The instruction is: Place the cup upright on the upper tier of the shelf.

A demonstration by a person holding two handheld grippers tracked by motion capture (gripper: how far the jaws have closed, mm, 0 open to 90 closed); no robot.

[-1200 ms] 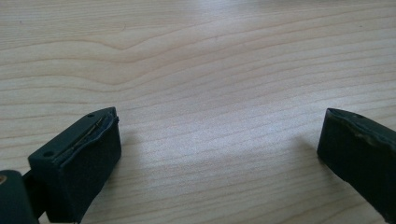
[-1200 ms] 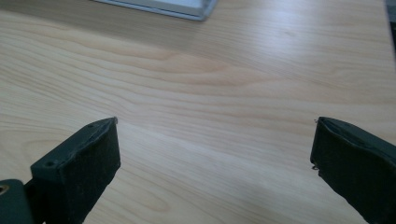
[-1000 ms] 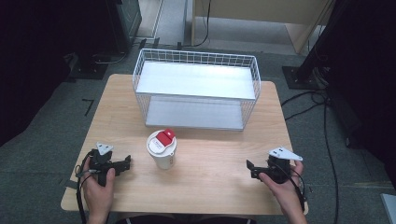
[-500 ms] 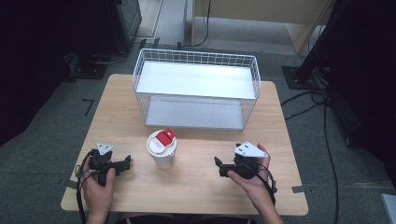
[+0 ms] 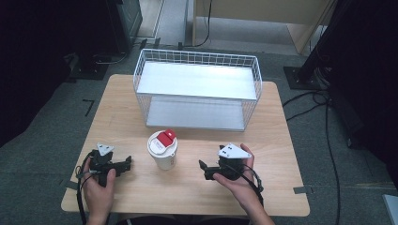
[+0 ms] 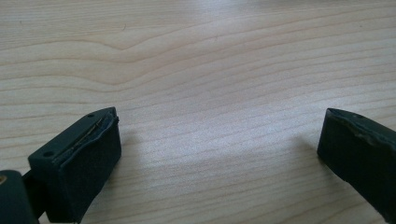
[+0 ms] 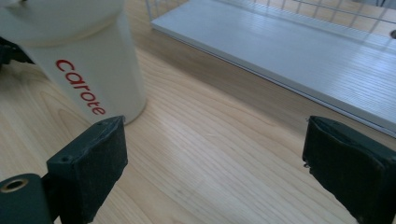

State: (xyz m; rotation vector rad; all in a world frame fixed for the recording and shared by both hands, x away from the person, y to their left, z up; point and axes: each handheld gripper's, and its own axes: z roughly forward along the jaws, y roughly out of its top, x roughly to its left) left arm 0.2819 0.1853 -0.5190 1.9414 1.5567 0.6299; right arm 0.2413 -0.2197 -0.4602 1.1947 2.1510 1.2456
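A white cup point(image 5: 162, 151) with a red tab on its lid stands upright on the wooden table point(image 5: 281, 140), in front of the wire basket. The right gripper view shows the cup point(image 7: 84, 60) close at upper left, with red "carote" lettering. My right gripper point(image 5: 202, 168) is open, a short way right of the cup and pointing left at it; its jaws point(image 7: 215, 163) stand wide apart over bare wood. My left gripper point(image 5: 127, 162) rests at the cup's left, near the front edge. It is open too, and its jaws point(image 6: 219, 149) frame empty tabletop.
A white wire basket point(image 5: 197, 89) with two white shelves stands at the back middle of the table; its lower shelf point(image 7: 299, 56) shows in the right gripper view. Dark stands and cables lie on the floor around the table.
My right gripper has moved left along the table's front, from near the right edge to close beside the cup. The left gripper and the cup have stayed put.
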